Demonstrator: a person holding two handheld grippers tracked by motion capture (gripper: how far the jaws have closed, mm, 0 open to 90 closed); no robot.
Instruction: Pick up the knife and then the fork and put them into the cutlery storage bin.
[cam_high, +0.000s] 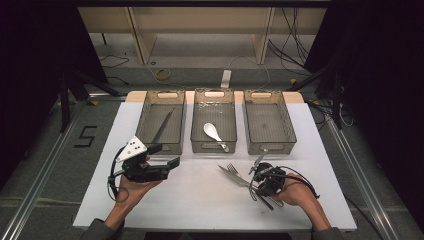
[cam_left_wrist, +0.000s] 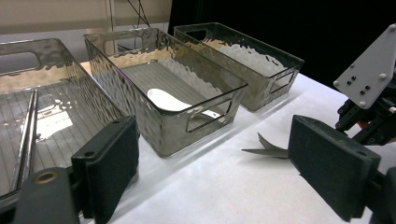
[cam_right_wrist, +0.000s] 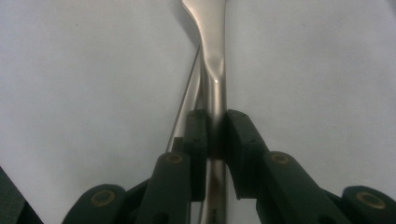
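Right gripper (cam_high: 252, 181) sits low over the white table (cam_high: 200, 200) in the high view, near the front right, its jaws pointing toward the table's middle and closed on the handle of a fork (cam_high: 236, 175). A knife (cam_high: 227, 171) lies beside the fork, its blade pointing toward the left. Bare table stretches between the two hands and on to the front edge; behind, three clear bins stand in a row, the right bin (cam_high: 287, 125) just beyond the right gripper. The middle bin (cam_high: 197, 125) holds a white spoon (cam_high: 214, 133), and the left bin (cam_high: 145, 120) holds a long thin metal utensil (cam_high: 164, 125). Left gripper (cam_high: 167, 156) hovers just before the left bin, wide open and empty.

From the left gripper view, the wide-set jaws frame the middle bin (cam_left_wrist: 205, 116) and its spoon (cam_left_wrist: 166, 100); the fork tines (cam_left_wrist: 267, 142) and knife tip (cam_left_wrist: 261, 151) peek out past the right-hand jaw on open table.

Along the right gripper view, the fork handle (cam_right_wrist: 215, 88) runs straight up between both pads, which press on its sides. It is plain polished steel, narrowing at the neck, with the knife's edge (cam_right_wrist: 187, 98) just alongside on its left.
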